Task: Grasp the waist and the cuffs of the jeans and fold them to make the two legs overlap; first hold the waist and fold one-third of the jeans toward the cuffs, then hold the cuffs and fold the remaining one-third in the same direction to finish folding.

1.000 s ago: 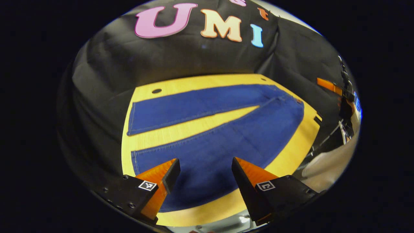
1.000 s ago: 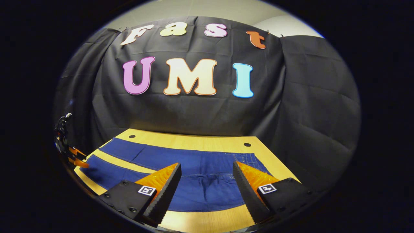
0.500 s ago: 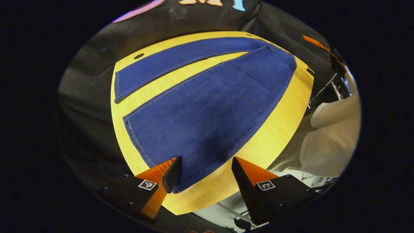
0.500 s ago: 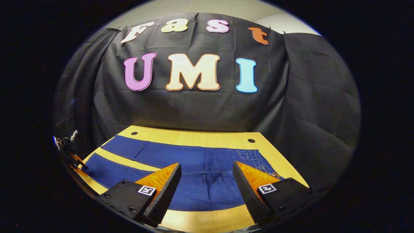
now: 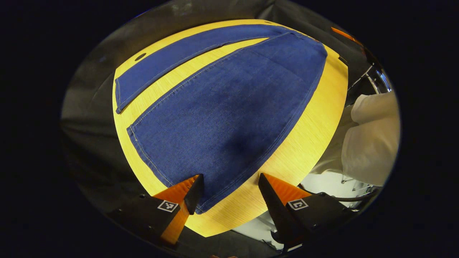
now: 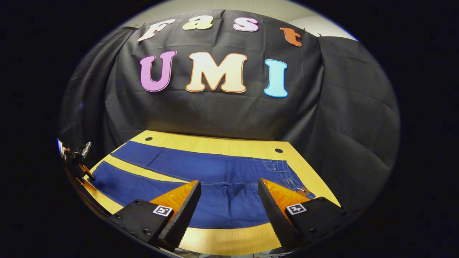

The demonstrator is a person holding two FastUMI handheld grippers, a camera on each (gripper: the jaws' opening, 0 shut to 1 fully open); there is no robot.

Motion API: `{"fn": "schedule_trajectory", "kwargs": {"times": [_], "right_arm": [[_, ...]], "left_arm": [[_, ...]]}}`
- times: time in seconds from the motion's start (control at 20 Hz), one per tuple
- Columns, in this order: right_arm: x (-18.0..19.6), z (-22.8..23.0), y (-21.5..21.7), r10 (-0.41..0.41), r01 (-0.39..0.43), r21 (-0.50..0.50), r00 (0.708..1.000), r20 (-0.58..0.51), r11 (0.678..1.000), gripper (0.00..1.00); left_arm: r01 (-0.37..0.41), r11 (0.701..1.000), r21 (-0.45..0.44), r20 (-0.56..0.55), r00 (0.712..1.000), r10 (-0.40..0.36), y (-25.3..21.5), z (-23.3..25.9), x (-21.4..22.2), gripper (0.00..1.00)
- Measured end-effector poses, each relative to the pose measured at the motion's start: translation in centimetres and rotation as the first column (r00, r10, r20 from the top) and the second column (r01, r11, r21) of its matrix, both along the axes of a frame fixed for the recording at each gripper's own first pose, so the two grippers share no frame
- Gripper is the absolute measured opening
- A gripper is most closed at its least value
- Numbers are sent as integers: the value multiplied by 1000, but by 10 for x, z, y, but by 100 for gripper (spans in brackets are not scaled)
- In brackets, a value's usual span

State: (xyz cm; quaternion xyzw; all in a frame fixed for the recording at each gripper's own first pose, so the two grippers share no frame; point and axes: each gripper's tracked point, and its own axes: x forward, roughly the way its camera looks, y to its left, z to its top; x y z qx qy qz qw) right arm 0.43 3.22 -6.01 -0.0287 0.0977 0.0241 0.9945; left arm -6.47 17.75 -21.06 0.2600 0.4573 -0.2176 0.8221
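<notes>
Blue jeans [image 5: 229,104] lie flat on a yellow wooden table [image 5: 308,132], legs spread in a V. In the left gripper view the near leg's cuff corner [image 5: 200,206] lies between the tips of my left gripper [image 5: 229,184], which is open above it. In the right gripper view the jeans [image 6: 222,179] stretch across the table, waist with belt loops [image 6: 283,170] at the right. My right gripper [image 6: 229,190] hovers open over the seat and near edge of the jeans. The left gripper [image 6: 80,166] also appears small at the far left by the cuffs.
The black cloth wall [image 6: 222,114] closes the far side and both ends of the table [image 6: 229,145]. Two small dark holes [image 6: 278,150] mark the table's back edge. A person's white sleeve [image 5: 373,139] shows at the right of the left gripper view, beyond the table's near edge.
My left gripper has tipped downward and drawn back toward the near leg's cuff, now at the cuff corner. My right gripper has shifted slightly right toward the waist. Both stayed open.
</notes>
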Motion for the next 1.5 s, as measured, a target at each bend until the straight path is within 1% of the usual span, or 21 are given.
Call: {"fn": "schedule_trajectory", "kwargs": {"times": [0.2, 0.3, 0.4, 0.5, 0.55, 0.6, 0.7, 0.75, 0.85, 0.95, 1.0, 1.05, 1.15, 1.3, 1.45, 1.5], "right_arm": [[0, -10, 9, 22, -22, 8, 1000, -20, 1000, 99], [0, -12, 15, 34, -34, 16, 999, -22, 999, 99], [1, -16, 20, 44, -43, 21, 999, -30, 999, 99], [2, -18, 27, 54, -53, 26, 998, -34, 998, 99], [3, -20, 29, 58, -57, 29, 998, -36, 998, 99], [4, -22, 32, 64, -62, 33, 997, -41, 998, 99], [6, -27, 39, 73, -71, 41, 996, -54, 997, 99], [6, -29, 42, 78, -76, 44, 995, -61, 996, 99], [8, -31, 47, 93, -90, 42, 993, -70, 995, 99], [10, -35, 47, 110, -108, 21, 991, -80, 994, 99], [11, -39, 46, 123, -123, 9, 988, -92, 992, 99], [12, -44, 44, 142, -144, -8, 984, -110, 990, 99], [10, -56, 36, 175, -187, -60, 971, -163, 981, 99], [21, -78, 6, 209, -249, -133, 943, -257, 959, 99], [31, -104, -28, 217, -305, -219, 911, -351, 927, 99], [33, -115, -39, 223, -331, -240, 895, -387, 913, 99]], "left_arm": [[-14, 999, 43, -49, 999, 17, -4, -2, -2, 94], [2, 999, 40, -37, 999, 0, -5, -2, -1, 92], [15, 999, 38, -24, 1000, -14, -7, 1, 0, 85], [30, 998, 49, -24, 999, -29, -10, 2, 1, 58], [39, 998, 58, -18, 999, -38, -10, 1, 3, 43], [44, 997, 68, 1, 999, -45, -11, -2, 2, 30], [52, 997, 63, 2, 999, -52, -12, -3, 3, 4], [54, 997, 50, -9, 999, -53, -13, -3, 3, 0], [24, 1000, -7, -55, 998, -24, -11, -1, 5, 0], [-38, 996, -76, -113, 993, 29, -10, 1, 7, 0], [-50, 994, -96, -134, 990, 37, -9, 1, 6, 0], [-41, 994, -105, -138, 990, 27, -10, 1, 7, 0], [-26, 995, -100, -137, 991, 12, -9, 2, 6, 0], [-34, 997, -70, -143, 989, 24, -9, 1, 7, 0], [-49, 998, -43, -142, 989, 42, -9, 1, 8, 0], [-61, 998, -35, -141, 989, 55, -8, -1, 8, 0]]}}
